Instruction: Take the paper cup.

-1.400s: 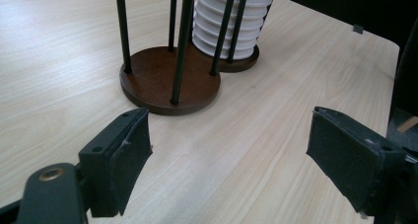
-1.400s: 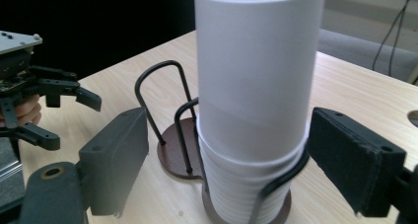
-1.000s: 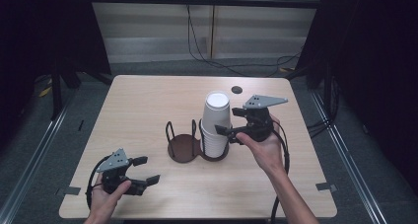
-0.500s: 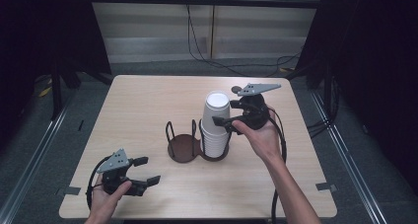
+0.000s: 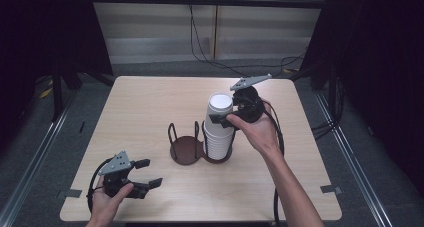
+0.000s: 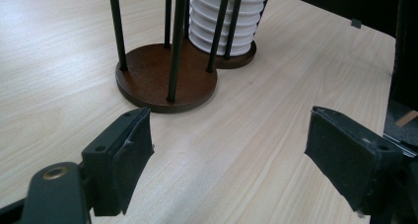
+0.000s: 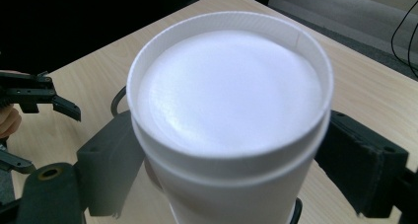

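desk (image 5: 150, 102) first: two-ring holder (image 5: 187, 149) mid-desk, cup stack (image 5: 219, 132) in its right ring. right tongs (image 5: 223, 118) clamped on top cup (image 7: 229, 115), one pad each side below rim. best lifted straight up, squeeze light. left tongs (image 5: 146, 173) near-left, parted, recently narrowing, holding nothing, well apart from stack.

A pale wooden desk (image 5: 150, 102) stands on a grey floor (image 5: 350, 137). Behind it runs a light panelled wall (image 5: 150, 22) with black cables (image 5: 200, 42) hanging down. Black curtains (image 5: 380, 62) darken both sides. Metal rails (image 5: 35, 147) flank the desk.
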A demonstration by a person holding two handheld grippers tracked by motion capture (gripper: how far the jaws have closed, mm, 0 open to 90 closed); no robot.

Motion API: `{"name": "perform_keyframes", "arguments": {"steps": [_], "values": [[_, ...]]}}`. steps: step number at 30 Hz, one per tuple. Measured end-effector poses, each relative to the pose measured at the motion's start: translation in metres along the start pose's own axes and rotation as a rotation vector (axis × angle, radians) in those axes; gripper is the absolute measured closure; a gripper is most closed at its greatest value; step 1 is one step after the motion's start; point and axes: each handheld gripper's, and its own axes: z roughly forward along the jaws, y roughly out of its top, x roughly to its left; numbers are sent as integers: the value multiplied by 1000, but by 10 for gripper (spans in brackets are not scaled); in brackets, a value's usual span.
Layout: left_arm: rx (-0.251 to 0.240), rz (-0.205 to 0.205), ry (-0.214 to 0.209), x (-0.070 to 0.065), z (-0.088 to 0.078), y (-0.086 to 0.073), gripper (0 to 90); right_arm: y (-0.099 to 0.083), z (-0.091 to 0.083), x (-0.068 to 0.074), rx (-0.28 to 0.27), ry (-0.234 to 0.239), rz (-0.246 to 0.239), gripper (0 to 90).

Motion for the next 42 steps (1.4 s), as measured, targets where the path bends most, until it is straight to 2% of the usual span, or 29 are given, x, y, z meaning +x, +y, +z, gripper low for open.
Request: {"name": "perform_keyframes", "arguments": {"steps": [5,9,20,27,28,32,36,42], "values": [[0,-4,-4,1,0,0,176,5,5,2,19,-9,-23,169],[-1,-3,-7,0,0,0,176,4,8,1,42,-17,-22,186],[7,1,-8,1,1,0,176,4,7,-1,41,-6,-22,196],[13,3,-24,0,2,0,175,10,6,3,71,-18,-58,207],[12,3,-35,0,2,0,175,10,6,3,71,-18,-58,207],[1,-7,-29,0,2,0,163,12,3,4,63,-20,-61,211],[-4,-14,-29,1,1,-1,163,13,-2,5,31,-26,-56,213],[4,-14,-34,1,2,-1,163,14,-4,4,20,-19,-56,216]]}}
